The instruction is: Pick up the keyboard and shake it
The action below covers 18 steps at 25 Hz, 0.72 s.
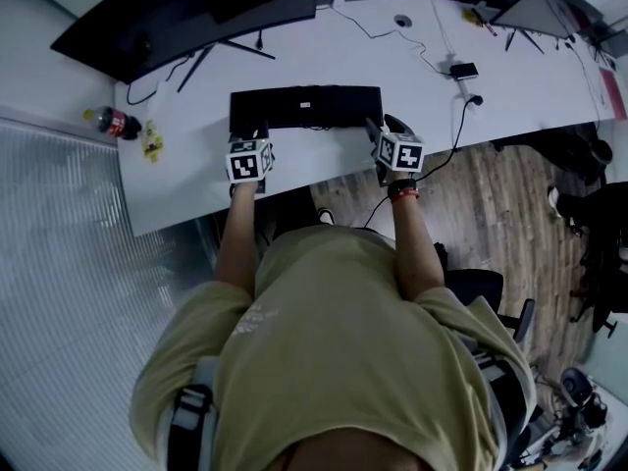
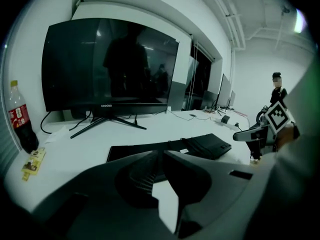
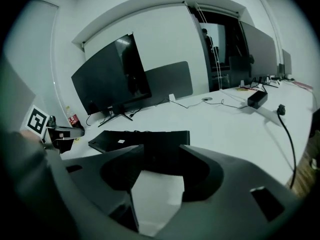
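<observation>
A black keyboard [image 1: 306,106] lies crosswise before me over the white desk [image 1: 530,96], its underside with a small white label facing up. My left gripper [image 1: 257,135] grips its near left corner. In the left gripper view the jaws [image 2: 162,151] stand almost together, pinching the keyboard's [image 2: 200,145] thin edge. My right gripper [image 1: 379,131] holds the near right end. In the right gripper view its jaws [image 3: 161,149] stand wider, and the keyboard's [image 3: 135,140] end fills the gap between them. Each gripper also shows in the other's view: the right gripper [image 2: 260,134] and the left gripper [image 3: 60,133].
A wide curved monitor [image 1: 186,18] on a splayed stand rises behind the keyboard. A cola bottle [image 1: 116,123] and a yellow packet [image 1: 152,143] sit at the desk's left end. A black power adapter [image 1: 463,70] and cables lie to the right. The desk's front edge runs just under my hands.
</observation>
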Each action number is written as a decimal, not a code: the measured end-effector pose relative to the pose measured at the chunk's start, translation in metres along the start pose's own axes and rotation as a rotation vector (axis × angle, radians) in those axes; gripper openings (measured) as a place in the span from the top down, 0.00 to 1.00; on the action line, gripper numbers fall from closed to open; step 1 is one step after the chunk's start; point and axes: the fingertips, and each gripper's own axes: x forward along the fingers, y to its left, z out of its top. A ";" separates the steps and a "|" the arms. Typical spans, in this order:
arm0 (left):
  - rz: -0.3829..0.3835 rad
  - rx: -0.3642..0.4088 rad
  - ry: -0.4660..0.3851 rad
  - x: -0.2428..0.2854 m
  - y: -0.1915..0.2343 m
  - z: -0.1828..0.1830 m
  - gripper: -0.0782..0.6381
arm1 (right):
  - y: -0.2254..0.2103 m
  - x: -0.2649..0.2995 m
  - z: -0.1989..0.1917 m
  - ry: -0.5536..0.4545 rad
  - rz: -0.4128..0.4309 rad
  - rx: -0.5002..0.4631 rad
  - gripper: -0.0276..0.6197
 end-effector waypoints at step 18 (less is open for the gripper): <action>-0.044 0.062 -0.190 -0.064 -0.067 0.078 0.85 | 0.091 -0.067 0.095 -0.221 0.181 -0.137 0.84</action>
